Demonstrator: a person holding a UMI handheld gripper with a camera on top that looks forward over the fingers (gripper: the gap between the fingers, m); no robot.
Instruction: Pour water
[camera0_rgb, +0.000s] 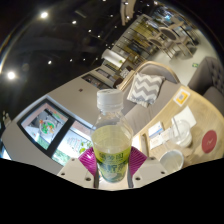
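Note:
A clear plastic bottle (111, 140) with a white cap and a green label, filled with pale yellow-green liquid, stands upright between my fingers. My gripper (112, 160) is shut on the bottle, with the magenta pads (89, 157) pressing its labelled body from both sides. The bottle is lifted above a white table (85, 100), and the whole scene looks tilted. A white cup (171, 159) sits on the table, just right of the fingers and a little beyond them. The bottle's base is hidden below the fingers.
Picture placemats or printed sheets (45, 122) lie on the table to the left. A chevron-patterned cushion (146, 88) rests beyond the bottle. A red round object (208, 141) lies far right. Shelves and ceiling lights fill the room behind.

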